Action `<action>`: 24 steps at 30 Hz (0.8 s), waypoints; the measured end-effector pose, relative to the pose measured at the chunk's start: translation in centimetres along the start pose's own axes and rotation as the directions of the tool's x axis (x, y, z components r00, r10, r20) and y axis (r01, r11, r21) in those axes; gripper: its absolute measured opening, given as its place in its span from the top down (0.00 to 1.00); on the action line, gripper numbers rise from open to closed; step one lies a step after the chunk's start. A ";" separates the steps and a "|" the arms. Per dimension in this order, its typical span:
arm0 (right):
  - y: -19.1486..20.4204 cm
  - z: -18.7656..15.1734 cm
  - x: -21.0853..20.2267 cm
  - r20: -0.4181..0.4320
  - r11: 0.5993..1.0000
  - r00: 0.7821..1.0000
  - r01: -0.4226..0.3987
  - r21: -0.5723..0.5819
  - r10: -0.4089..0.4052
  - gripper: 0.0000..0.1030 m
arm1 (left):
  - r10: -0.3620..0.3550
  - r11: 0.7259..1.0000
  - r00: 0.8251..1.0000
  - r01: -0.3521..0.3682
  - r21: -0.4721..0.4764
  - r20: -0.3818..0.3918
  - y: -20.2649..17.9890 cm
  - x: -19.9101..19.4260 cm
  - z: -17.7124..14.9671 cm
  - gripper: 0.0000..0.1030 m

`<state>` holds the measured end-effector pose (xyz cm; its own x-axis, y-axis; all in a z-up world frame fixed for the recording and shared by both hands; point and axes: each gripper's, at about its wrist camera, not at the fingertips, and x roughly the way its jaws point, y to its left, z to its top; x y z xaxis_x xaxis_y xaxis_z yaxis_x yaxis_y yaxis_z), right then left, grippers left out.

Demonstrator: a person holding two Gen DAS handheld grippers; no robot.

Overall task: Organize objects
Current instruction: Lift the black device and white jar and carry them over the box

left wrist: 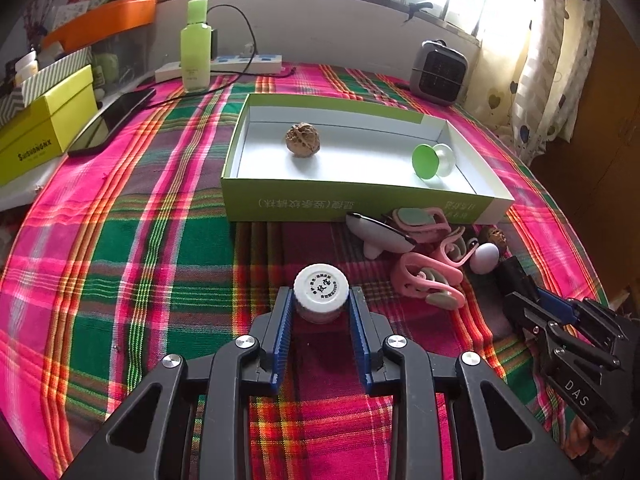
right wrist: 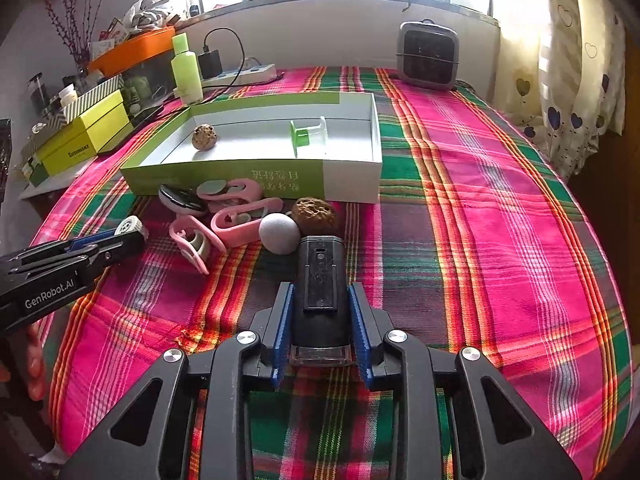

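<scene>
My left gripper (left wrist: 321, 300) is shut on a small white-capped bottle (left wrist: 321, 289), held upright just above the plaid cloth. My right gripper (right wrist: 321, 300) is shut on a black cylindrical device (right wrist: 320, 284) that points forward. An open green-and-white box (left wrist: 360, 200) holds a walnut (left wrist: 303, 139) and a green-and-clear suction holder (left wrist: 432, 161). In front of the box lie pink clips (right wrist: 240, 220), a white egg-shaped ball (right wrist: 279, 233), a second walnut (right wrist: 314, 211) and a black-and-white oval item (right wrist: 182, 200).
A green lotion bottle (left wrist: 195, 46), a power strip (left wrist: 224, 66), a phone (left wrist: 114, 120), a yellow-green box (left wrist: 44, 128) and a small grey heater (left wrist: 440, 72) stand around the table's far side. A curtain (left wrist: 560, 60) hangs at the right.
</scene>
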<state>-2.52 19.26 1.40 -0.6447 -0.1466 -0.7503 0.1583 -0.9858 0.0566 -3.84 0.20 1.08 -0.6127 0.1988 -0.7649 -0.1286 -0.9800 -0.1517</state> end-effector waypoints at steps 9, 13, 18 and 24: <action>0.5 0.1 0.2 -0.005 1.000 1.000 -0.008 -0.018 0.008 0.72 | 0.012 1.000 1.000 -0.012 0.025 0.011 -0.4 0.4 0.1 0.63; 0.4 0.1 0.2 -0.005 1.000 1.000 -0.009 -0.018 0.009 0.72 | 0.023 0.999 1.000 -0.024 0.024 0.016 -0.4 0.6 0.5 0.63; 0.5 0.2 0.1 -0.006 1.000 1.000 -0.014 -0.016 0.014 0.72 | 0.035 0.999 0.999 -0.035 0.014 0.017 -0.2 0.7 0.7 0.71; 0.6 0.3 0.1 -0.003 1.000 1.000 -0.014 -0.013 0.014 0.72 | 0.032 0.999 0.999 -0.032 0.008 0.017 0.1 0.7 0.8 0.74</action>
<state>-2.75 18.63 1.53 -0.6404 -0.1602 -0.7511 0.1769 -0.9825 0.0587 -4.87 0.28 1.07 -0.6294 0.1674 -0.7588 -0.1150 -0.9858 -0.1221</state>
